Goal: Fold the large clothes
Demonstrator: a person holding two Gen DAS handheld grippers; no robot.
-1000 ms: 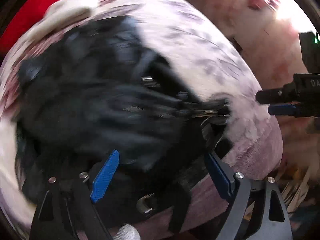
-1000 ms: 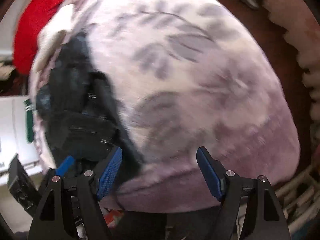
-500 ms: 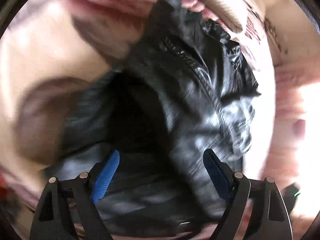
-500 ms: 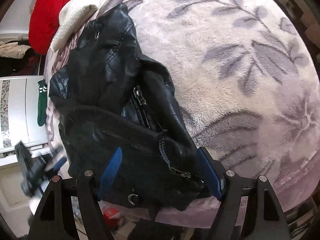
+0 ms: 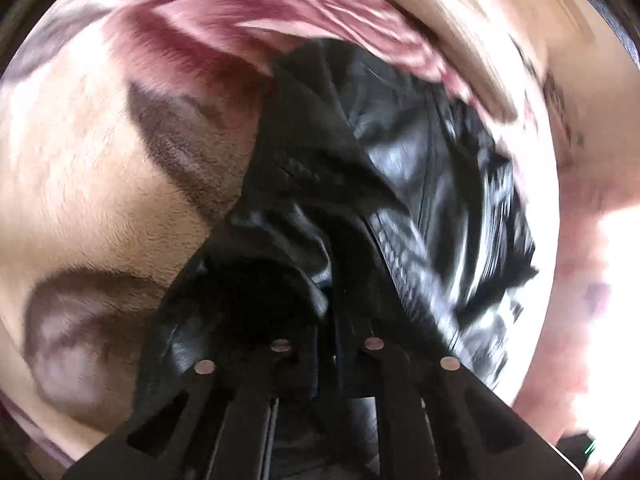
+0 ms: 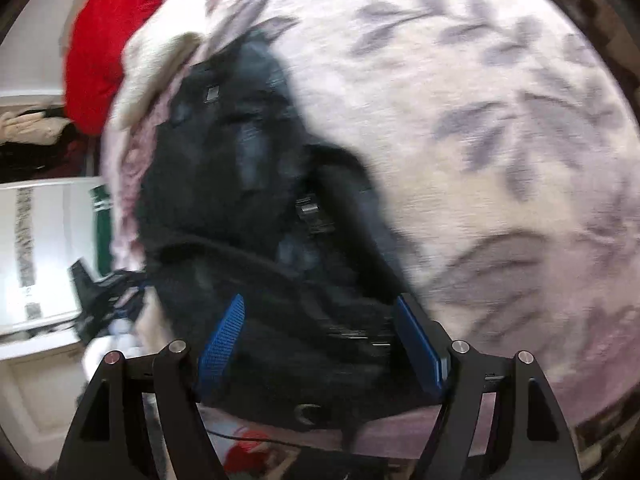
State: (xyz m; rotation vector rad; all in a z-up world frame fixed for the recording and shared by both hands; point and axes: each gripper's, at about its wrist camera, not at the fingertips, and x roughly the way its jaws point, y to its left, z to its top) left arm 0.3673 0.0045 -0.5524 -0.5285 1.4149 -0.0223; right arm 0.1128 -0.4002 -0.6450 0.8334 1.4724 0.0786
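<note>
A black leather jacket [image 5: 420, 184] lies crumpled on a fleecy pink-white blanket with a grey leaf print [image 5: 80, 168]. My left gripper [image 5: 328, 308] is shut on a fold of the jacket's edge, and the leather drapes over both fingers. In the right wrist view the jacket [image 6: 248, 184] lies at the blanket's [image 6: 480, 120] left side. My right gripper [image 6: 320, 332] is open, its blue pads on either side of the jacket's near hem with the zipper. The left gripper [image 6: 108, 292] shows blurred at the left.
A red garment [image 6: 100, 52] and a white garment [image 6: 160, 64] lie at the far end of the bed. White furniture [image 6: 40, 256] with a green sock stands to the left. Items lie on the floor below the bed edge [image 6: 256, 452].
My left gripper has closed on the jacket's edge; it was open half a second ago. My right gripper has moved in over the jacket's near hem and stays open. Both views are blurred by motion.
</note>
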